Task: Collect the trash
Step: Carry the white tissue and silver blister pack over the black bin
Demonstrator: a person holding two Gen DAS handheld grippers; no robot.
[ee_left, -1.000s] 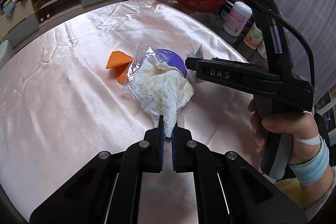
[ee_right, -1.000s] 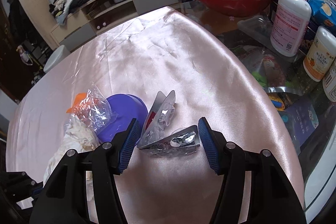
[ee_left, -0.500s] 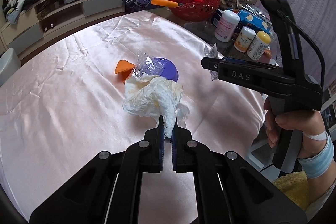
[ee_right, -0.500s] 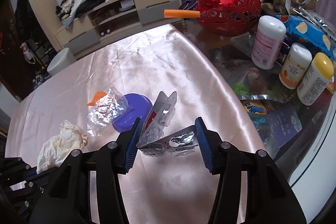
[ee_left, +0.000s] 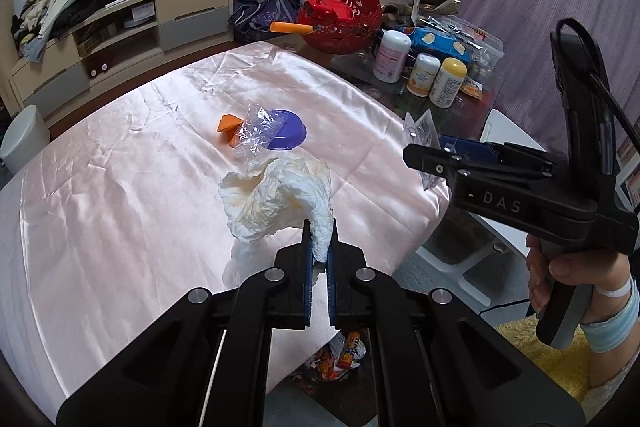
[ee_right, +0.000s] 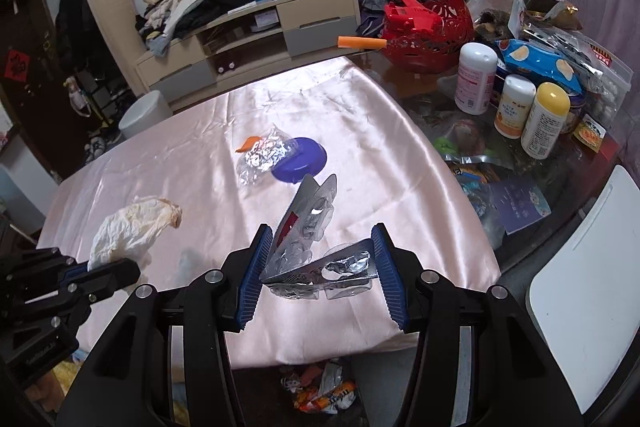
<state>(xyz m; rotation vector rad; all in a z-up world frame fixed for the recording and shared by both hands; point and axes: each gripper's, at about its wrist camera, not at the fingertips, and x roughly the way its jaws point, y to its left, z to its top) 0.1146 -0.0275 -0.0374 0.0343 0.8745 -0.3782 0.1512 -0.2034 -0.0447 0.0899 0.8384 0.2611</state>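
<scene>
My left gripper (ee_left: 319,247) is shut on a crumpled white tissue (ee_left: 276,199) and holds it above the pink tablecloth near the front edge; the tissue also shows in the right wrist view (ee_right: 132,227). My right gripper (ee_right: 320,267) is shut on folded silver blister packs (ee_right: 312,243), lifted over the table's front edge; they show at its tip in the left wrist view (ee_left: 420,139). A clear plastic wrapper (ee_left: 256,131), a purple lid (ee_left: 288,135) and an orange scrap (ee_left: 226,125) lie mid-table.
Trash lies on the floor below the table edge (ee_right: 324,387). Bottles (ee_right: 544,119), snack bags (ee_right: 540,63) and a red basket (ee_right: 428,27) crowd the glass table at right. A white chair (ee_right: 588,279) stands at right, a white bin (ee_right: 144,115) beyond the table.
Both grippers have pulled back and up from the table middle toward its front edge, each carrying its load. The floor trash has come into view.
</scene>
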